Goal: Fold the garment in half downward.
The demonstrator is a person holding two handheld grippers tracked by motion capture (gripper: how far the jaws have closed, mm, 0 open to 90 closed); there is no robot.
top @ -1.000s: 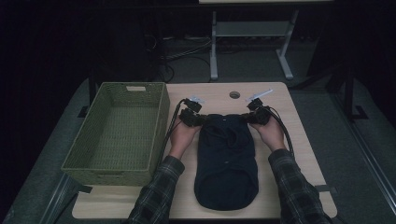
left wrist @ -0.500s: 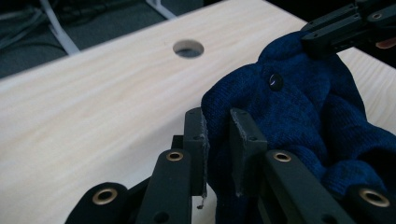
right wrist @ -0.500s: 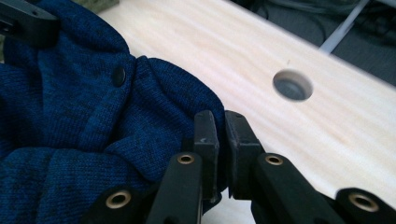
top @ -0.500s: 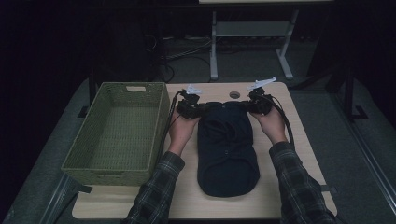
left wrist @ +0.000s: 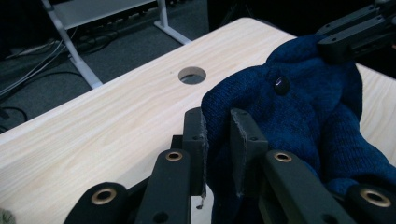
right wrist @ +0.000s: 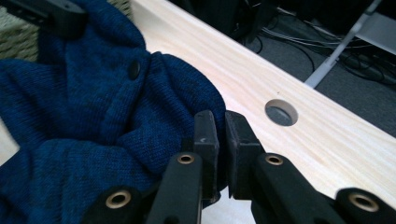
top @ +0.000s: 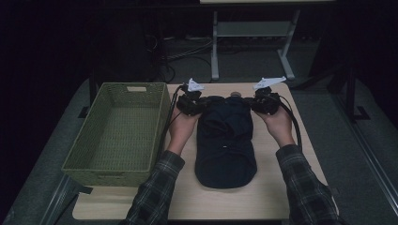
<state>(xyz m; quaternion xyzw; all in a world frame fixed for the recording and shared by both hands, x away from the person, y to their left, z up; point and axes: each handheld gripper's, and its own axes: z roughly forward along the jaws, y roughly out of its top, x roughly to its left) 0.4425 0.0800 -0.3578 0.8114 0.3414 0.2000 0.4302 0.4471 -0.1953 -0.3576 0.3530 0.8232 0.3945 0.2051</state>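
In the centre of the high view a dark blue knitted garment (top: 225, 140) lies lengthwise on the light wooden table (top: 263, 201), its far end raised between the two tools while its near, rounded end rests flat toward the bottom of the frame. The left gripper (top: 191, 104), just right of the green woven basket (top: 117, 136), has its jaws nearly closed and pinching a fold of the knit, as the left gripper view shows (left wrist: 218, 140). The right gripper (top: 264, 102) clamps the opposite corner, its jaws almost together on the fabric edge (right wrist: 218, 140), with a small dark button (right wrist: 134, 69) on the cloth and a round hole (right wrist: 281, 113) in the tabletop beyond.
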